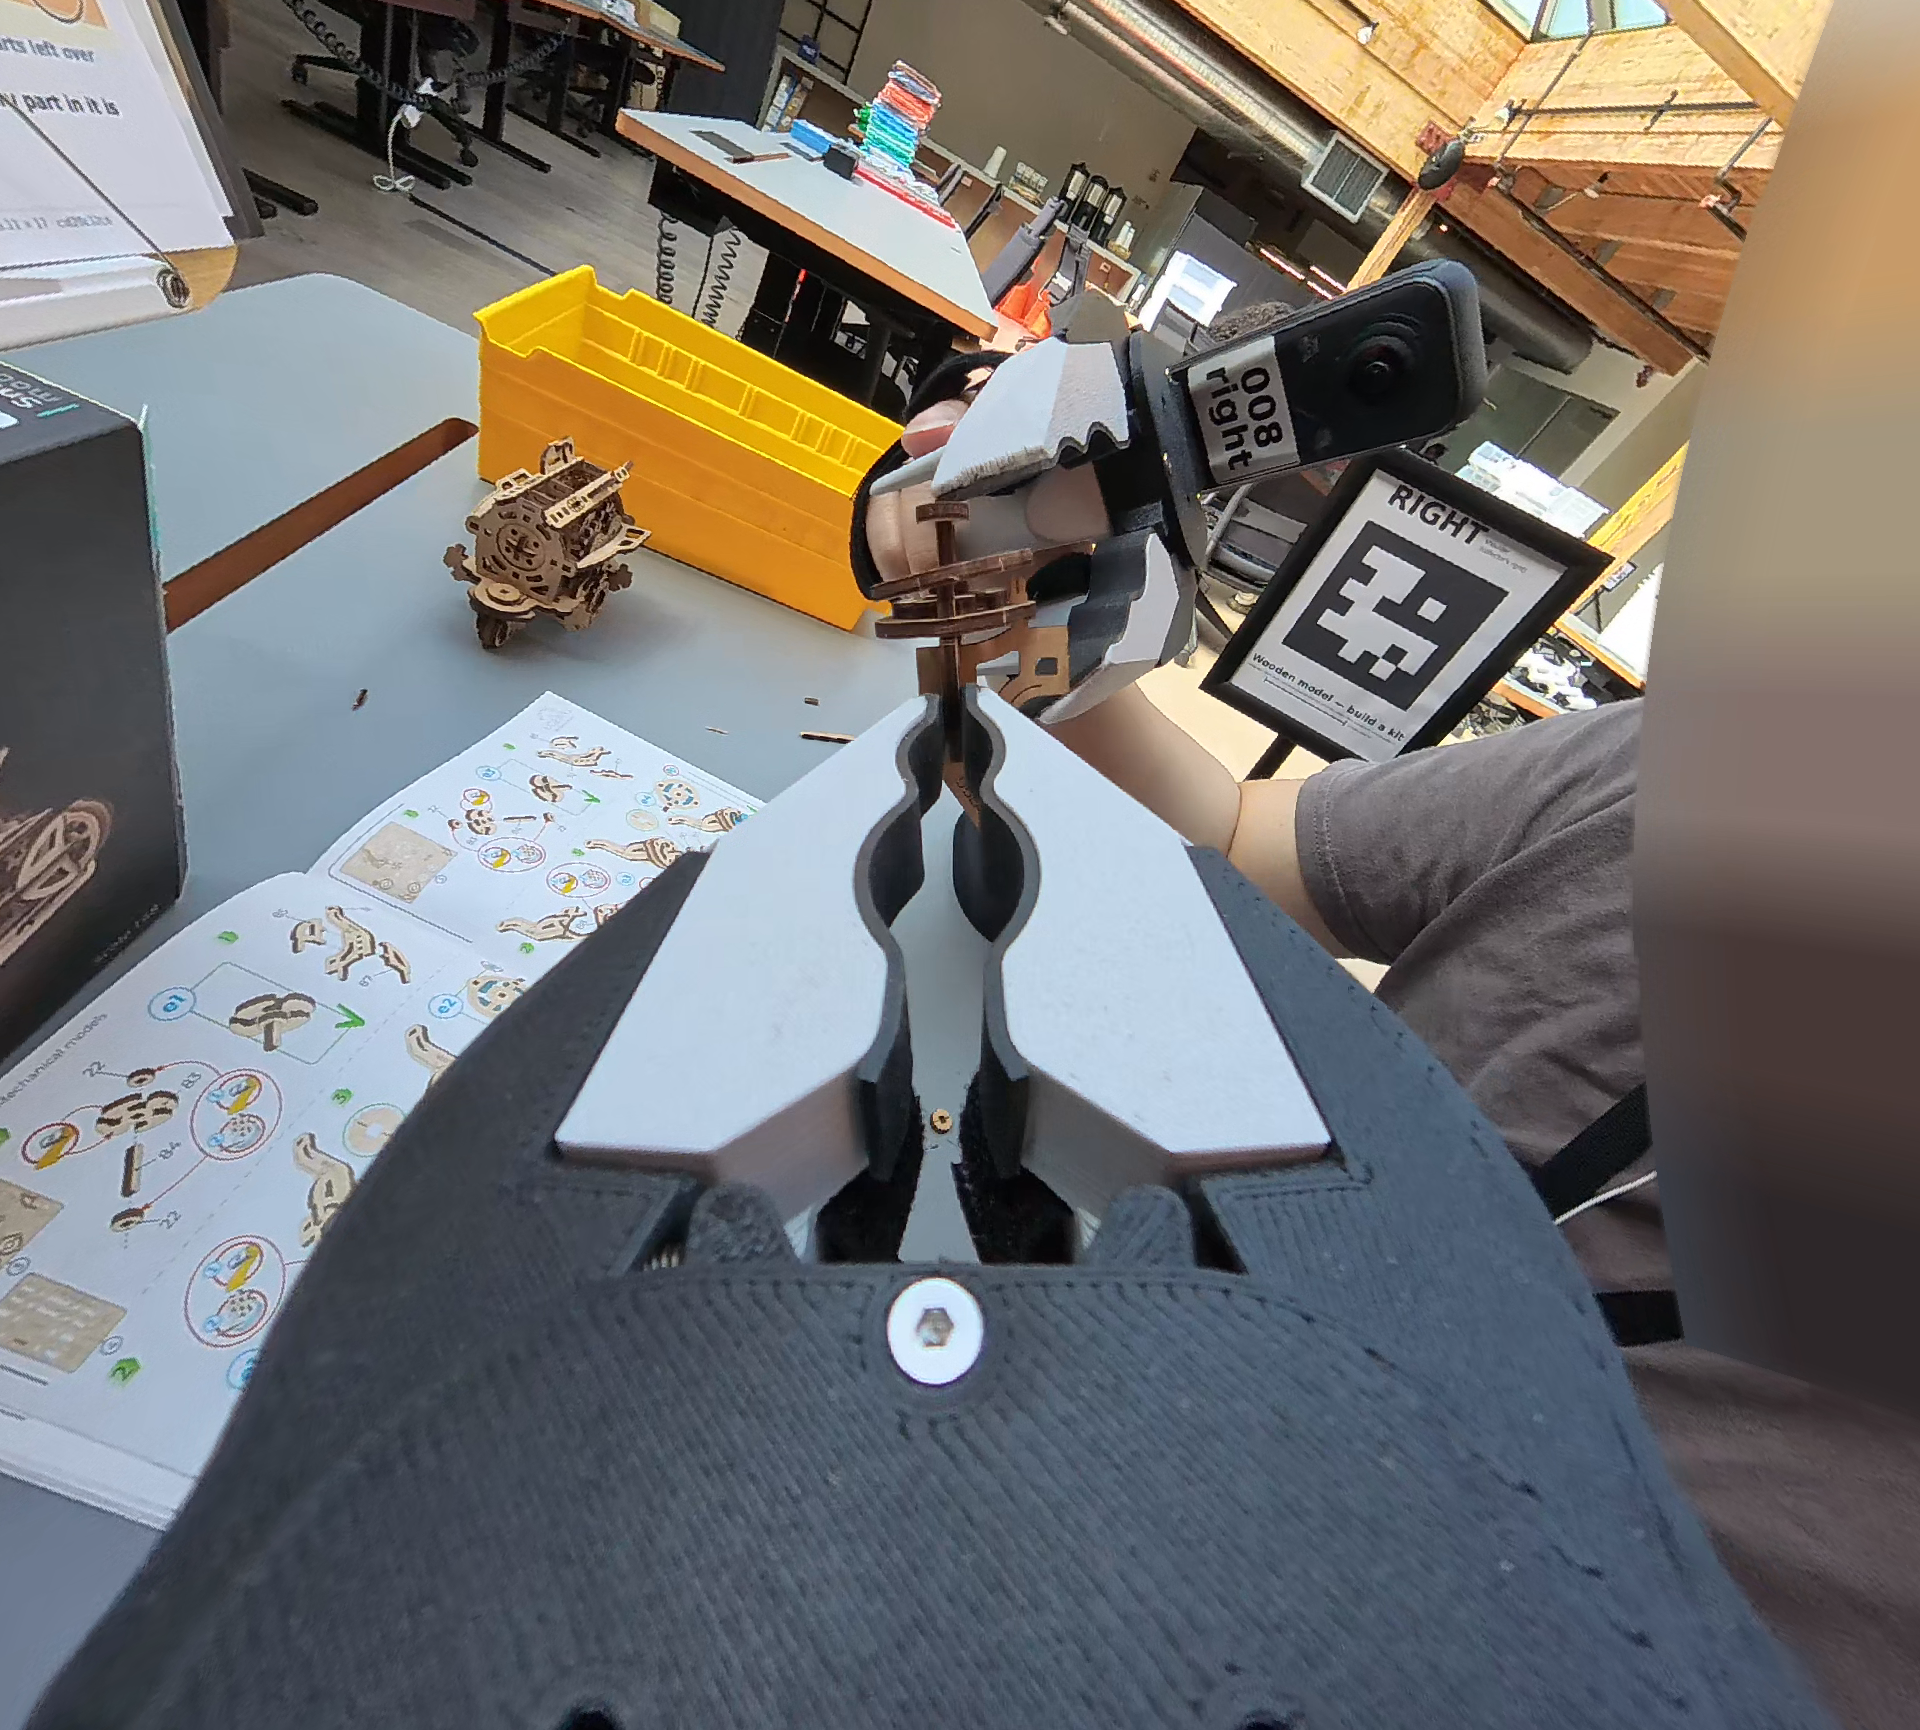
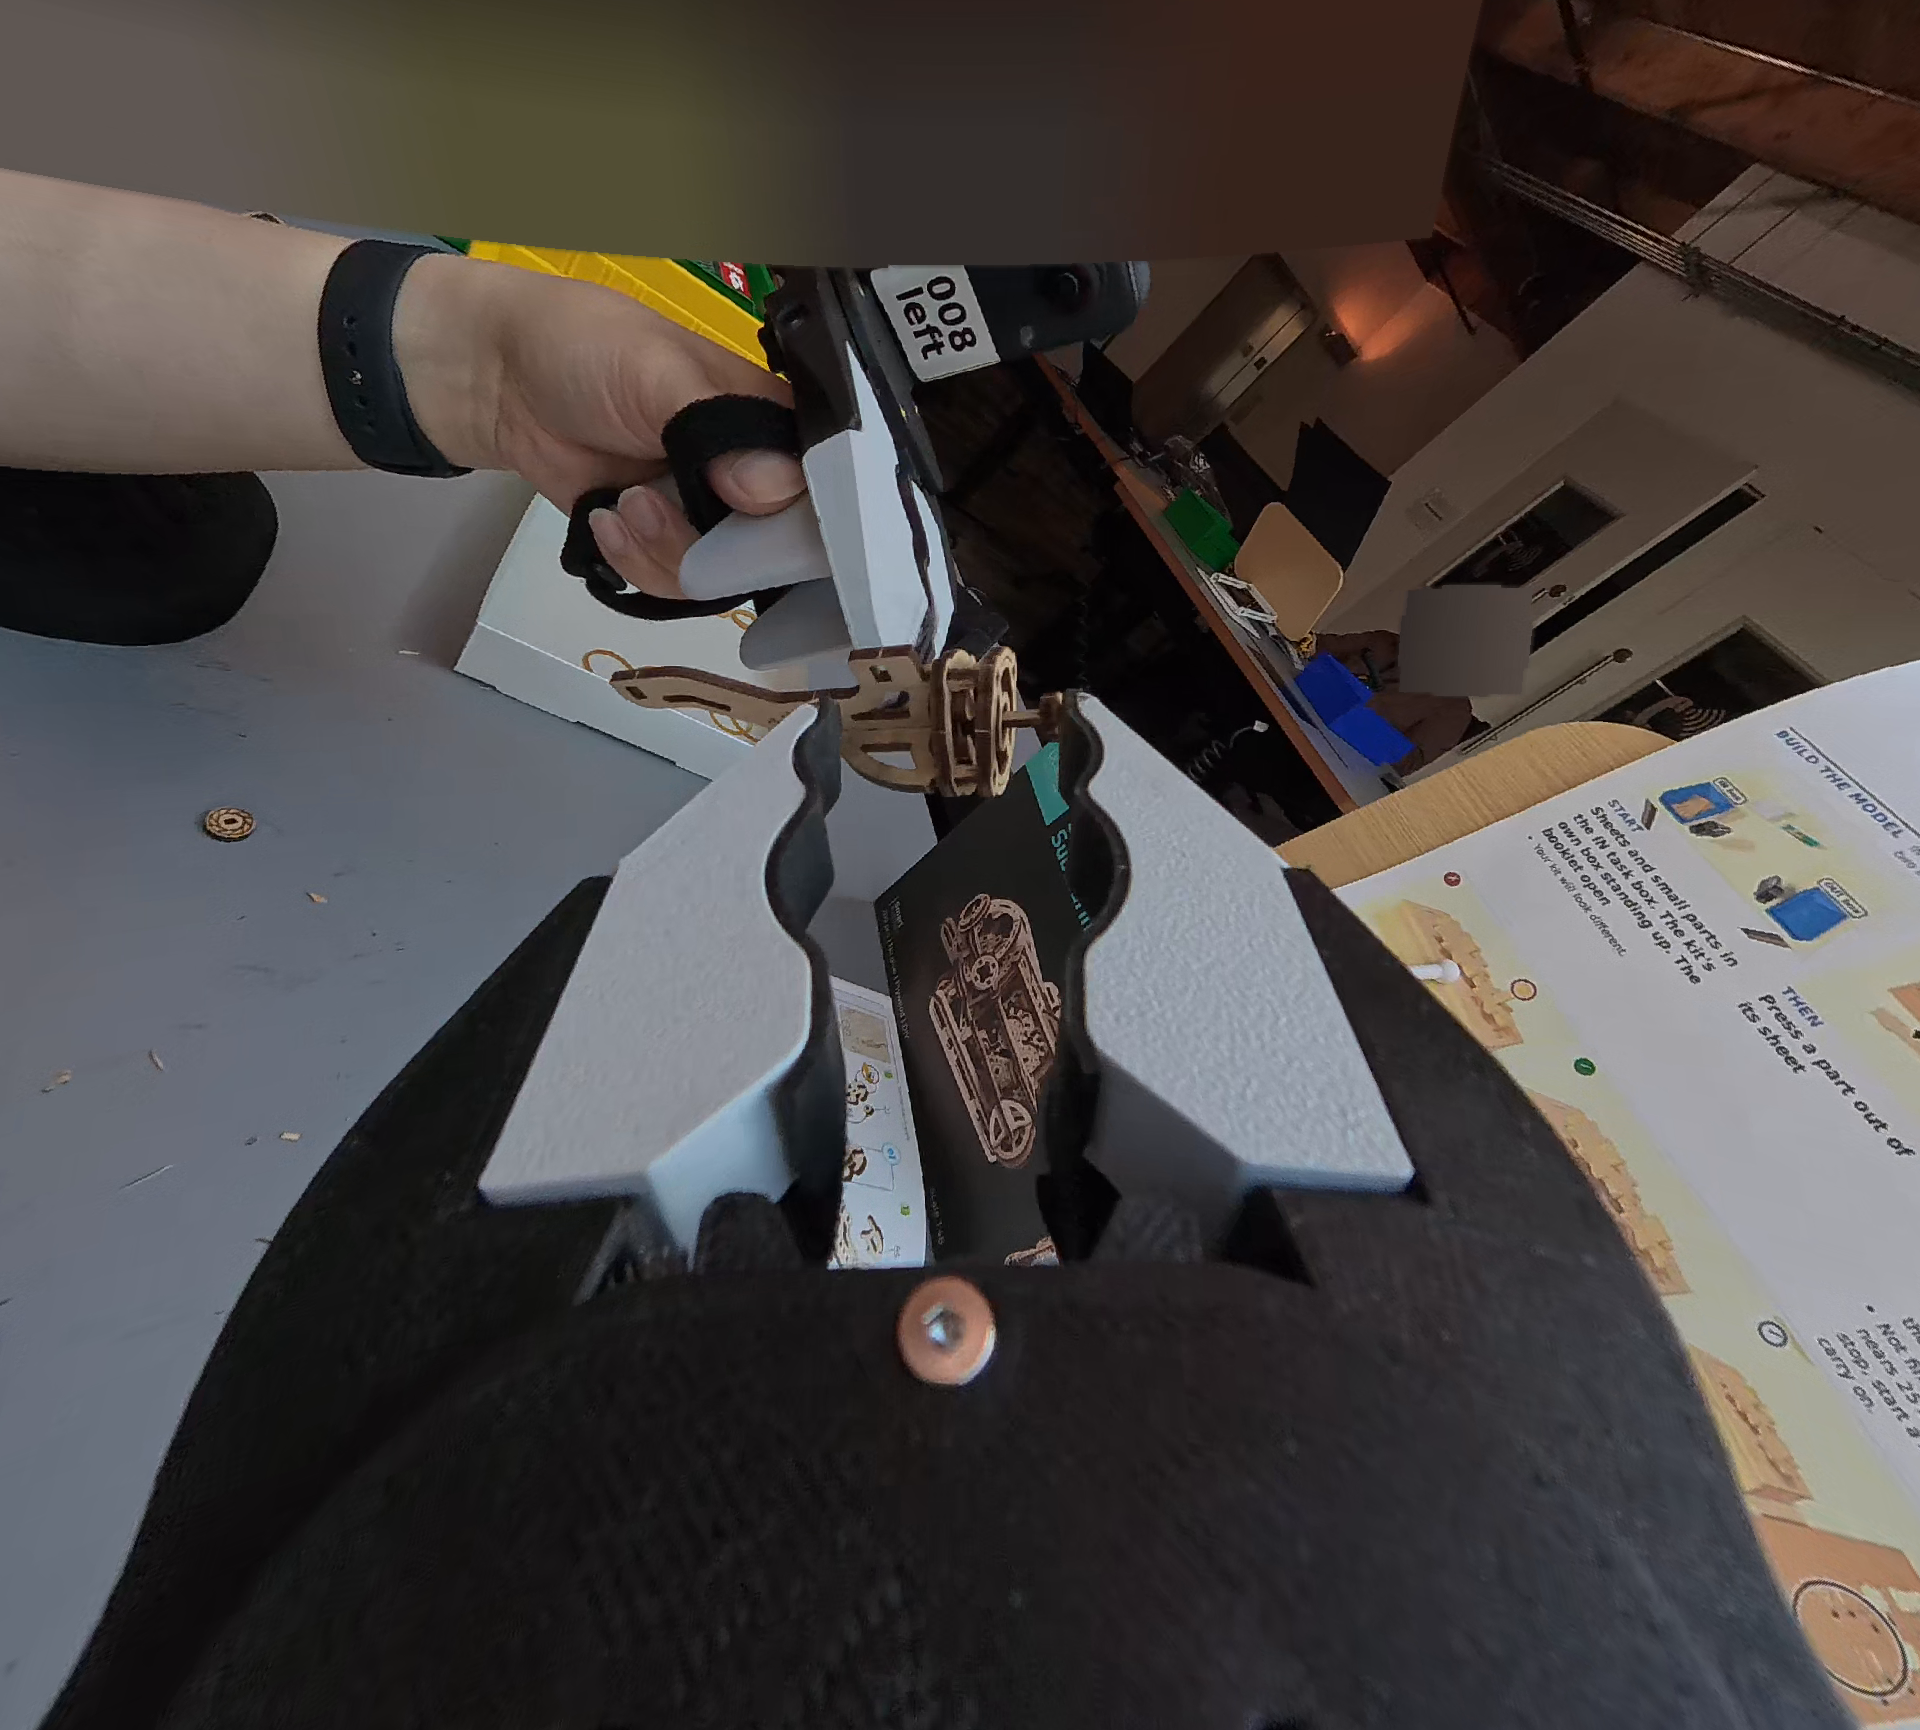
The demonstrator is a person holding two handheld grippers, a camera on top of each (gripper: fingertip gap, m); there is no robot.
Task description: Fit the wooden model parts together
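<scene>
A small wooden sub-assembly [image 1: 951,600] of stacked discs on an axle is held in the air above the grey table [image 1: 291,392]. My left gripper [image 1: 951,735] is shut on its thin flat plate from below. In the right wrist view the left gripper [image 2: 883,641] comes down from above onto the sub-assembly [image 2: 956,724]. My right gripper [image 2: 951,714] straddles the sub-assembly along its axle. The axle end touches one fingertip [image 2: 1081,724] and the long wooden arm meets the other. The right gripper also shows in the left wrist view [image 1: 997,589].
A larger built wooden model [image 1: 540,537] sits on the table by a yellow bin [image 1: 675,423]. An open instruction booklet [image 1: 364,1005] and a black kit box [image 1: 73,693] lie at left. A framed marker sign [image 1: 1403,610] stands at right. A loose wooden disc [image 2: 229,823] lies on the table. My two grippers' fingertips are within a few centimetres of each other.
</scene>
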